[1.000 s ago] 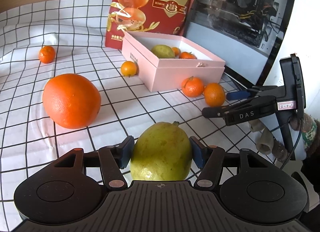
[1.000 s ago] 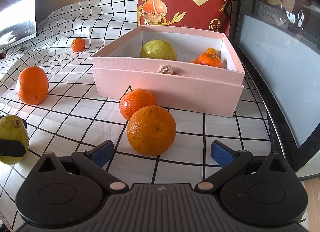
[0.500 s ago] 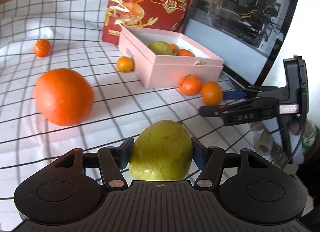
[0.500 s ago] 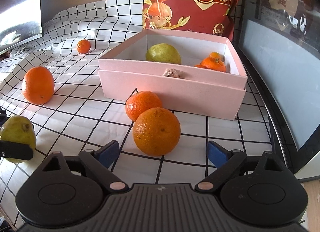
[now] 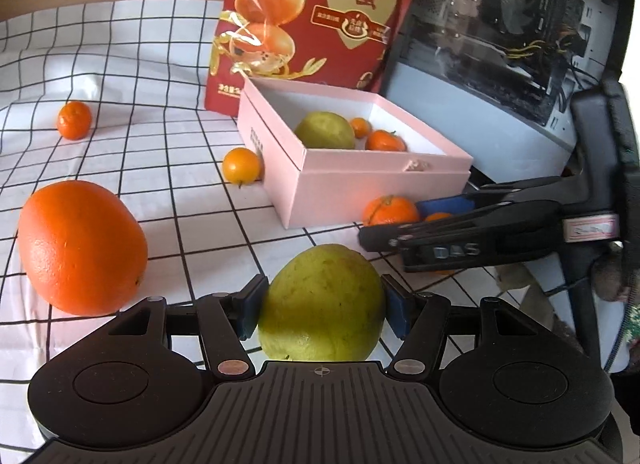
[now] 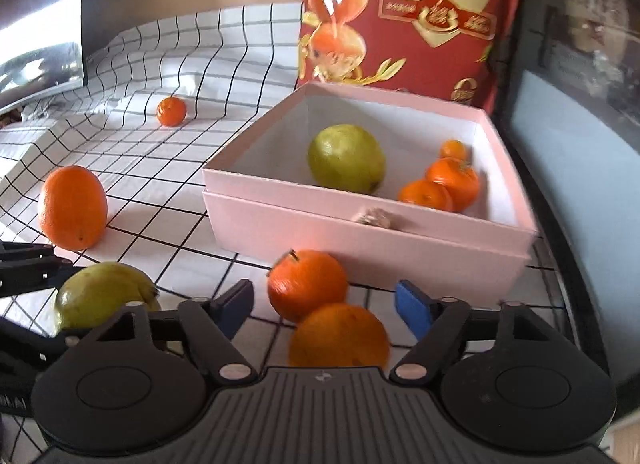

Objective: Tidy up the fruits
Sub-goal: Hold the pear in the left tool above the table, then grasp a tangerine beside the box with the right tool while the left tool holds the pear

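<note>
My left gripper (image 5: pixel 322 302) is shut on a green pear (image 5: pixel 322 304), held above the checked cloth; the pear also shows in the right wrist view (image 6: pixel 102 292). The pink box (image 5: pixel 380 184) ahead holds another green pear (image 6: pixel 346 164) and several small oranges (image 6: pixel 440 188). My right gripper (image 6: pixel 324 304) is open, its blue pads on either side of two oranges (image 6: pixel 308 284) (image 6: pixel 338 336) in front of the box (image 6: pixel 360 240). The right gripper shows from the side in the left wrist view (image 5: pixel 452 224).
A big orange (image 5: pixel 82 246) lies left on the cloth. A small orange (image 5: pixel 241 165) touches the box's left wall; another (image 5: pixel 74 120) lies far left. A red bag (image 5: pixel 316 12) stands behind the box. A computer case (image 5: pixel 500 36) is at right.
My left gripper has carried the pear closer to the pink box. My right gripper has moved forward over the two oranges, and the nearer one now sits between its fingers.
</note>
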The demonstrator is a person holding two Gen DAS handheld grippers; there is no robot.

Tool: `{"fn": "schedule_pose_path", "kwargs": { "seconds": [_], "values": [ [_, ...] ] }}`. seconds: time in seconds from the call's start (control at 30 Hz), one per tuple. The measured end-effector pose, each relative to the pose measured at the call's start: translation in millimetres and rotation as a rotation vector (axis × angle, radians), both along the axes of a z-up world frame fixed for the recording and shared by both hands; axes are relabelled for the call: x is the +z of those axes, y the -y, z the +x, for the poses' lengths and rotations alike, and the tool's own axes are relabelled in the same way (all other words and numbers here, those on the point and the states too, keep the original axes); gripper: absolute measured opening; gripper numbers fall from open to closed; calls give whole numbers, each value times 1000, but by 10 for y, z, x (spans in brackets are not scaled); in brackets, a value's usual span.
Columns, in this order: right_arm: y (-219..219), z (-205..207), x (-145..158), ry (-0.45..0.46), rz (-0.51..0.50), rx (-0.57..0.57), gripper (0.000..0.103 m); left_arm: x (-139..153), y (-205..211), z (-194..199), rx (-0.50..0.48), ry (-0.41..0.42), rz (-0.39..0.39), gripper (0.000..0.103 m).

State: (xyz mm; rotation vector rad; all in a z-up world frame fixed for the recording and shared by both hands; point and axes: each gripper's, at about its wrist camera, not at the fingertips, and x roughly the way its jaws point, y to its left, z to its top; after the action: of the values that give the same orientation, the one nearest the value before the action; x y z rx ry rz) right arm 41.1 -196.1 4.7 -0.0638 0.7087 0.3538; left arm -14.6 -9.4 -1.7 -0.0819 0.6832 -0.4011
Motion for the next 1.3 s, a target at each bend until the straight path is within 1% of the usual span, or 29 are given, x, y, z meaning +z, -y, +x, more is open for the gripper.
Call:
{"fn": "schedule_pose_path", "kwargs": {
  "seconds": [0.03, 0.13, 0.2, 0.23, 0.27, 0.4, 0.53, 0.73, 0.9, 1.03, 1.1, 1.2, 1.3],
  "values": [
    [-34, 56, -13, -20, -4, 4, 66, -2, 3, -3, 0, 2, 0, 66],
    [-105, 121, -48, -35, -36, 2, 59, -5, -7, -8, -4, 0, -3, 66],
    [-114, 88, -31, -23, -37, 5, 54, -7, -9, -8, -5, -1, -8, 66],
    [-106, 58, -9, -13, -34, 8, 45, -9, -10, -8, -5, -1, -10, 66],
    [-93, 18, 25, -3, -33, 10, 43, -11, -10, -8, -4, -1, -11, 66],
    [-16, -116, 150, 28, -25, 12, 43, -17, -21, -5, -1, -5, -21, 66],
    [69, -219, 263, 59, -36, 3, 43, -25, -59, 27, 7, -26, -52, 66],
    [305, -357, 349, 86, -33, -46, 43, -33, -84, 70, 12, -42, -76, 66],
    [520, -475, 200, 68, -45, -113, 43, -49, -92, 88, 28, -40, -97, 66],
    [624, -471, -33, 2, -5, -115, 44, -64, -114, 111, 39, -42, -124, 66],
    [628, -486, -88, 13, 6, -107, 44, -75, -126, 124, 36, -52, -139, 66],
    [579, -525, -88, 34, -32, -79, 46, -89, -121, 124, 32, -51, -143, 66],
    [516, -606, -45, 52, -43, -56, 52, -93, -123, 124, 32, -49, -145, 66]
  ]
}}
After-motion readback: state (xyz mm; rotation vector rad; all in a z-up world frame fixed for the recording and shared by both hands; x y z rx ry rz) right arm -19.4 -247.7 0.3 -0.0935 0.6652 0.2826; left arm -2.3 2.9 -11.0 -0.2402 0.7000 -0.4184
